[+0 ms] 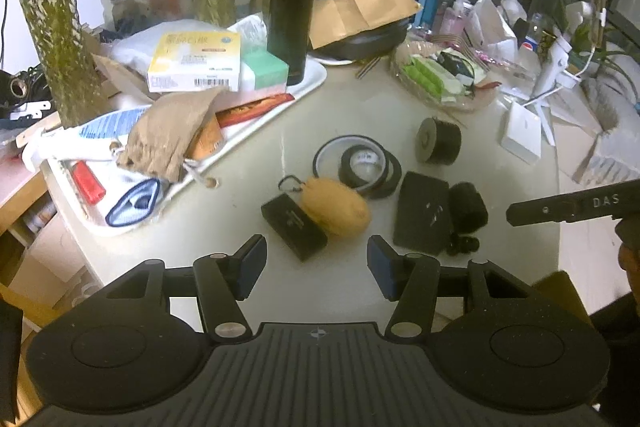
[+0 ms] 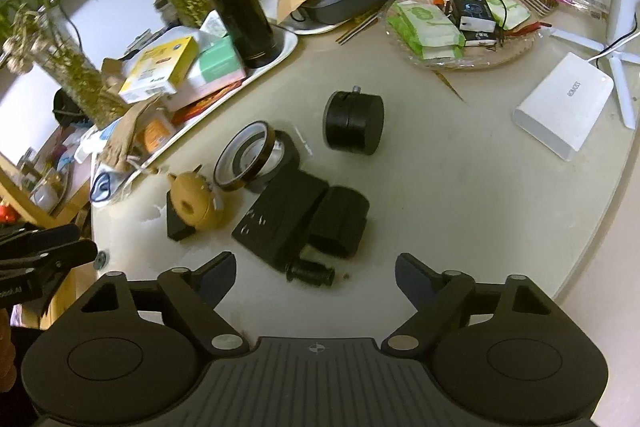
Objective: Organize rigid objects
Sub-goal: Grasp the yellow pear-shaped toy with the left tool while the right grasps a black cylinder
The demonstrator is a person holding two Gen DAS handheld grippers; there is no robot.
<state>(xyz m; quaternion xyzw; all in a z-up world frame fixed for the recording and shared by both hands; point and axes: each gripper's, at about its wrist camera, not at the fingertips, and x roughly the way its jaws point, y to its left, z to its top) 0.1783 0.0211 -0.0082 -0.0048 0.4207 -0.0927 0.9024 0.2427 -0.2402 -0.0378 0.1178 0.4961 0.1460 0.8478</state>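
**Both grippers open, hovering short of the loose black items**

Your left gripper (image 1: 317, 269) is spread wide and empty above the pale round tabletop (image 1: 520, 227). Your right gripper (image 2: 315, 277) is equally open, holding nothing.

Just ahead of your right gripper lies a small black barbell-shaped knob (image 2: 311, 273), touching the near corner of a flat black rectangular plate (image 2: 280, 217). A squat black cylindrical sleeve (image 2: 340, 223) lies against that plate's right side.

Ahead of your left gripper, a tan rounded plush pouch (image 1: 335, 206) leans on a small black rectangular box (image 1: 294, 227). This bunching probably means nothing has been sorted yet.

Beyond those, a thin amber-edged tape ring (image 2: 245, 159) overlaps a thicker black tape roll (image 1: 362, 163). Farther still, a black caster wheel (image 2: 354, 125) lies on its side, apart from the rest.

Far to your left, a white plastic tray (image 1: 310, 85) holds a yellow-and-white cardboard box (image 1: 196, 61), a mint-green box (image 1: 264, 67), a burlap drawstring bag (image 1: 168, 137) and a tall black flask (image 1: 291, 7). Far ahead on the right, a clear round dish (image 2: 524, 47) carries green-and-white packets (image 2: 426, 27).
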